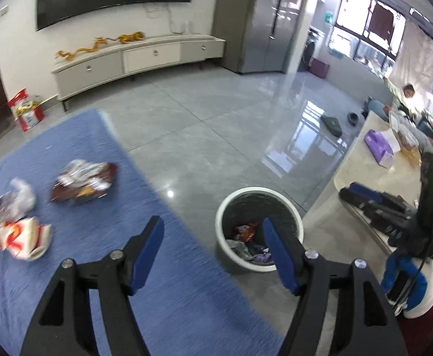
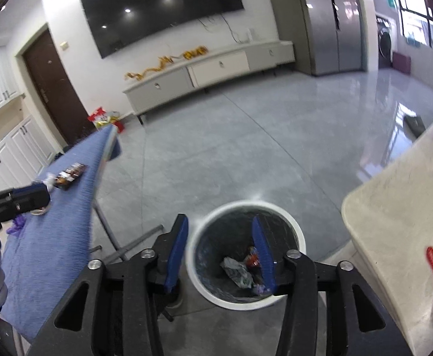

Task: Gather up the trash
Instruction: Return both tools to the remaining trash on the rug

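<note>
Left wrist: bin [image 1: 231, 204] just beside table edge [image 1: 169, 204]

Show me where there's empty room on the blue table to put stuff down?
The blue cloth table is bare along its near stretch, between the left gripper and the edge beside the white bin. It's crowded farther left: the brown wrapper, the crumpled silver wrapper and the white-and-red wrapper bunch together there.

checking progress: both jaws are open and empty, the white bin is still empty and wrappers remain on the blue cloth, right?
Not quite: the white bin already holds several crumpled wrappers, as the right wrist view shows. The rest stands: both jaws are open and empty, and wrappers remain on the blue cloth.
</note>
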The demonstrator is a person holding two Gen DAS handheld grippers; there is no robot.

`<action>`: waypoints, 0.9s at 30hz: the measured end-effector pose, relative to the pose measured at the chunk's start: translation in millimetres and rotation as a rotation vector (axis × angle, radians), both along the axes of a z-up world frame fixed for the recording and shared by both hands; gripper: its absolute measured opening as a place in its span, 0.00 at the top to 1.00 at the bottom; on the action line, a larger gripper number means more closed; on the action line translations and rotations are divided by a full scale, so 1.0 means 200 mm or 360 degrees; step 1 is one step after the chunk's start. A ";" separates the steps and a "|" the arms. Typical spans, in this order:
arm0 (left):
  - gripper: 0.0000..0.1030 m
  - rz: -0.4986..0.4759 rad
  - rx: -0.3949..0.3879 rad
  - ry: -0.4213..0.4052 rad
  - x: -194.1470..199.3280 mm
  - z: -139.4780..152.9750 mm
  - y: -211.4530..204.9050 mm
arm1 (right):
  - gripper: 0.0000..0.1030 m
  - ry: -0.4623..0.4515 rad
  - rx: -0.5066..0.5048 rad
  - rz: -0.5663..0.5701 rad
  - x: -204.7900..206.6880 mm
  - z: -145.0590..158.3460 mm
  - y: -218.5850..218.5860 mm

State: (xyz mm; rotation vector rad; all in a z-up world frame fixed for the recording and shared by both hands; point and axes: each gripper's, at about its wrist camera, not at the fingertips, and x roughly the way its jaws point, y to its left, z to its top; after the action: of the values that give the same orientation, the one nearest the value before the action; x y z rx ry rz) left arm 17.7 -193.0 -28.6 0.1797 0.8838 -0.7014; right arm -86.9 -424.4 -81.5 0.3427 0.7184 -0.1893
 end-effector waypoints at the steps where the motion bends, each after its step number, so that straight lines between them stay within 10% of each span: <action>1: 0.34 0.0025 -0.0017 0.0005 0.00 0.01 0.07 | 0.54 -0.0019 -0.0012 0.0017 0.00 0.03 0.02; 15: 0.34 0.0507 -0.0246 0.0318 0.19 -0.15 0.96 | 0.54 -0.0087 -0.0126 0.0351 0.26 0.27 0.51; 27: 0.34 0.0828 -0.0590 0.0722 0.47 -0.45 1.23 | 0.50 0.0020 -0.0195 0.0698 0.67 0.16 0.91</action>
State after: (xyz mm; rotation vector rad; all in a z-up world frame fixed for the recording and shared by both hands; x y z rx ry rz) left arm 110.7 52.2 -119.2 -0.5454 1.1520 -0.4056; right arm 46.4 -241.8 -49.6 0.0616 0.7735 0.1795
